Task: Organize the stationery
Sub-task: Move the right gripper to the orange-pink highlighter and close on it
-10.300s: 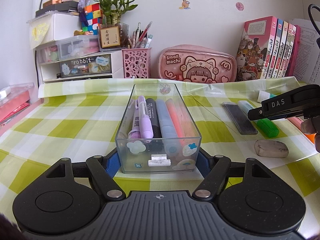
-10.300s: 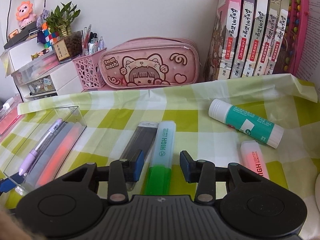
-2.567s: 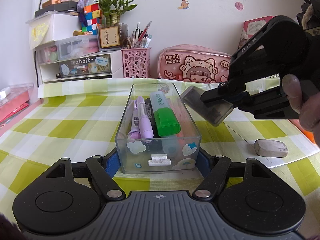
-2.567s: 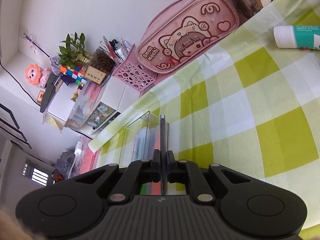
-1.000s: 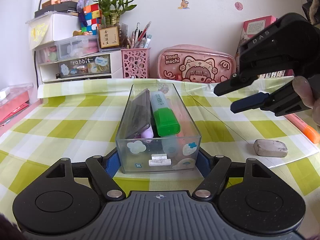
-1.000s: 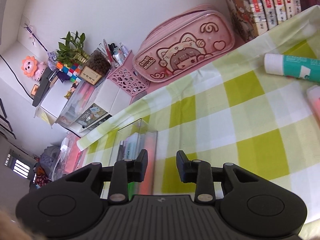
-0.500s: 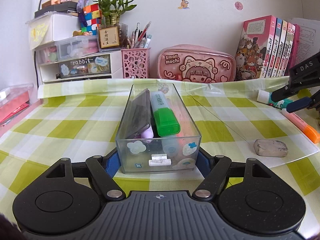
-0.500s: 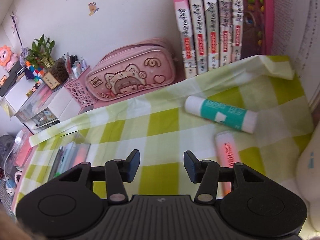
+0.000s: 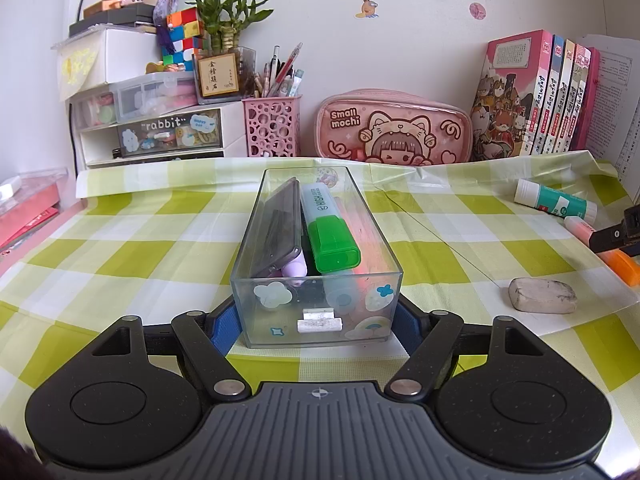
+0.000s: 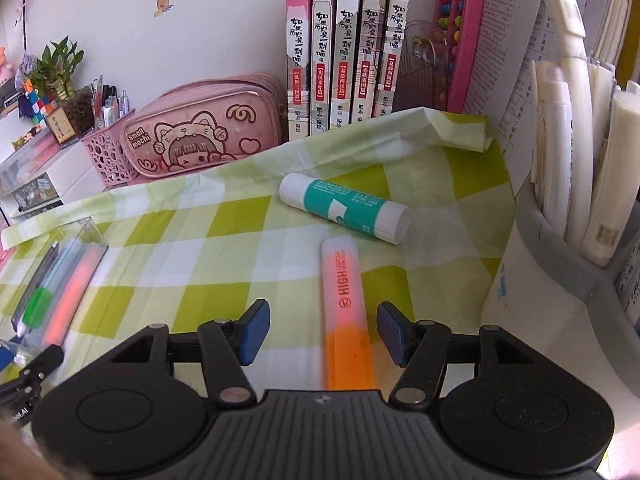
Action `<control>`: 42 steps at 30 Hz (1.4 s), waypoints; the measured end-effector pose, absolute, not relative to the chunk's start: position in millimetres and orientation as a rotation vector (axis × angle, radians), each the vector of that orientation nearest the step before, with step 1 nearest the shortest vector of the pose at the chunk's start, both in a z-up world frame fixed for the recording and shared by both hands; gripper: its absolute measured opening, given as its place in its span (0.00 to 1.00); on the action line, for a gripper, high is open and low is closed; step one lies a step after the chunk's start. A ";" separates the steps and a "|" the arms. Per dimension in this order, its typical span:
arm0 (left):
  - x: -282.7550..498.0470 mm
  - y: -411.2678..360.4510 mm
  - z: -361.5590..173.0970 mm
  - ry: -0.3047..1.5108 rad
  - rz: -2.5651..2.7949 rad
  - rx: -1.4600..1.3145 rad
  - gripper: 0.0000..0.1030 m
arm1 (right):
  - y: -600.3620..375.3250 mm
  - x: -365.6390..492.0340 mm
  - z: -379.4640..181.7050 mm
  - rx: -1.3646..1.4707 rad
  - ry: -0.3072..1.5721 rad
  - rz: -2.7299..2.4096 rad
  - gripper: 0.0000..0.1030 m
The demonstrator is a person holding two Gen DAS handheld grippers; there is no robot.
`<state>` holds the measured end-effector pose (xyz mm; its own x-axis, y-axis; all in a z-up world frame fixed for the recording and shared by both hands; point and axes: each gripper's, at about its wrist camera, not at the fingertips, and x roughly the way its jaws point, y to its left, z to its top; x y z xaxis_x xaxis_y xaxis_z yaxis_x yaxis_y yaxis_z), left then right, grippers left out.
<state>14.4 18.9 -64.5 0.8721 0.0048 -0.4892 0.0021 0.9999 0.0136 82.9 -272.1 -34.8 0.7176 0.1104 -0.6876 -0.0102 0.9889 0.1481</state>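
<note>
The left gripper (image 9: pixel 318 320) is clamped on the near end of the clear rectangular plastic organizer box (image 9: pixel 316 280), its blue pads pressed against both side walls. Inside the box lie a green-capped highlighter (image 9: pixel 328 228), a dark flat lead case (image 9: pixel 280 224) leaning on the left wall, a lilac pen (image 9: pixel 295 269) and a pink-orange marker (image 9: pixel 360 236).

The right gripper (image 10: pixel 322 330) has its jaws opening, and the orange-capped highlighter with a pale translucent body (image 10: pixel 347 312) lies on the cloth between them, untouched by either pad. Just beyond its far end rests the teal and white glue stick (image 10: pixel 344 207), lying slantwise. A grey smudged eraser (image 9: pixel 542 295) sits on the green and white checked tablecloth (image 9: pixel 120 248) to the right of the box, well apart from it.

Further back, against the wall, stand a pink cat-print pencil pouch (image 9: pixel 394 130), a pink perforated pen holder (image 9: pixel 272 126), a row of upright pink-spined books (image 10: pixel 348 44) and a white drawer unit (image 9: pixel 152 132).
</note>
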 end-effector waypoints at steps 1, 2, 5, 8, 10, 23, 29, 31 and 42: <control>14.6 19.1 -64.5 0.511 0.001 0.014 0.72 | -272.3 81.8 -36.6 0.137 0.766 0.068 0.61; 14.4 18.9 -64.5 0.511 0.001 0.014 0.72 | -272.0 80.7 -38.1 0.134 0.761 0.068 0.61; 14.6 19.1 -64.5 0.511 0.002 0.014 0.72 | -267.1 79.0 -39.4 0.105 0.748 0.064 0.61; 14.4 18.9 -64.5 0.511 0.001 0.014 0.72 | -263.3 78.3 -40.1 0.085 0.741 0.072 0.61; 14.4 18.9 -64.5 0.511 0.001 0.014 0.72 | -261.5 77.9 -40.6 0.080 0.736 0.076 0.61; 14.4 18.8 -64.5 0.511 0.002 0.014 0.72 | -244.7 78.5 -43.0 0.030 0.702 0.096 0.52; 14.4 18.7 -64.5 0.511 0.002 0.014 0.72 | -234.7 78.3 -42.5 0.018 0.699 0.124 0.52; 14.6 18.8 -64.6 0.511 0.002 0.014 0.72 | -232.3 78.4 -42.3 0.024 0.702 0.136 0.52; 14.4 18.6 -64.5 0.511 0.002 0.014 0.72 | -209.9 80.4 -36.5 0.056 0.705 0.206 0.52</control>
